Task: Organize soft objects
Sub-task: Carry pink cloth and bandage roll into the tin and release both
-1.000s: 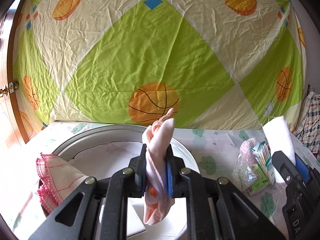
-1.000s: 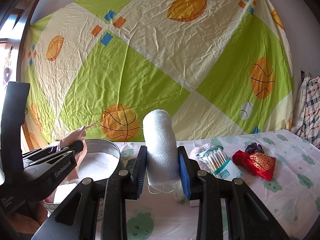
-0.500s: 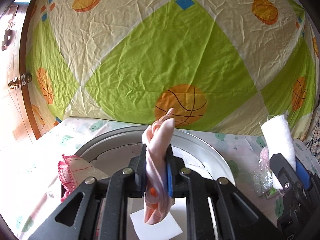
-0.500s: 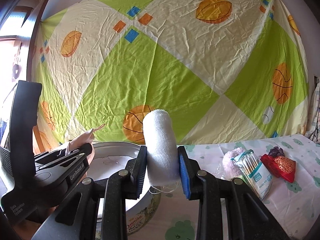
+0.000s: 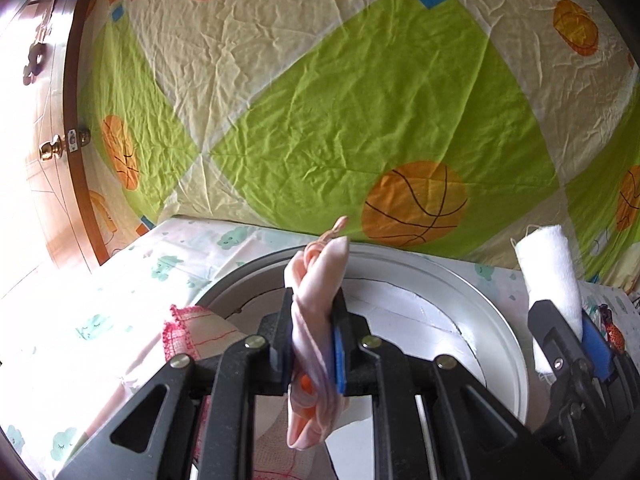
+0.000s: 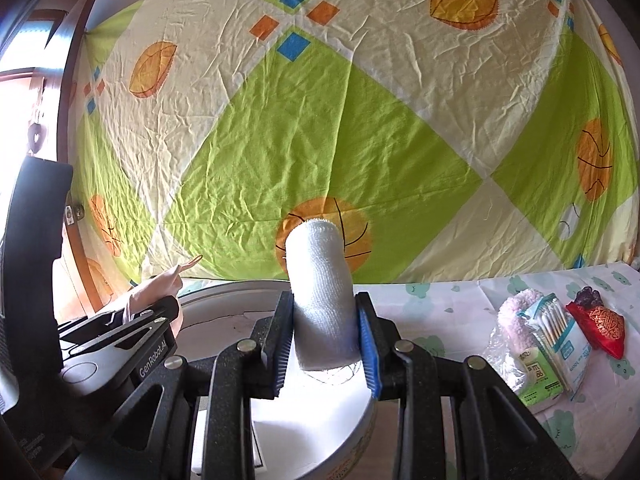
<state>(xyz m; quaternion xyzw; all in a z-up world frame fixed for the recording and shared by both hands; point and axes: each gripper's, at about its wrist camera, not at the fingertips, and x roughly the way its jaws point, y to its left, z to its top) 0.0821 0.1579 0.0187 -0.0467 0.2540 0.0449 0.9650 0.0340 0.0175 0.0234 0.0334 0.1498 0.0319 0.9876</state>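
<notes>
My left gripper (image 5: 314, 332) is shut on a folded pale pink cloth (image 5: 316, 280) and holds it upright over the round metal tin (image 5: 496, 344). A white cloth with a red crochet edge (image 5: 192, 332) lies in the tin's left side. My right gripper (image 6: 324, 344) is shut on a white gauze roll (image 6: 320, 288) and holds it over the tin's right rim (image 6: 224, 292). The left gripper with the pink cloth (image 6: 156, 288) shows at the left of the right wrist view; the roll (image 5: 548, 264) shows at the right of the left wrist view.
On the patterned tablecloth (image 6: 452, 300) to the right lie a fluffy pink item in a bag (image 6: 516, 320), a pack of cotton swabs (image 6: 560, 340) and a red embroidered pouch (image 6: 604, 324). A green and cream sheet (image 6: 320, 140) hangs behind. A wooden door (image 5: 44, 152) stands at the left.
Both grippers have moved left, holding their loads. The right gripper with the gauze roll now hangs over the tin instead of the tablecloth.
</notes>
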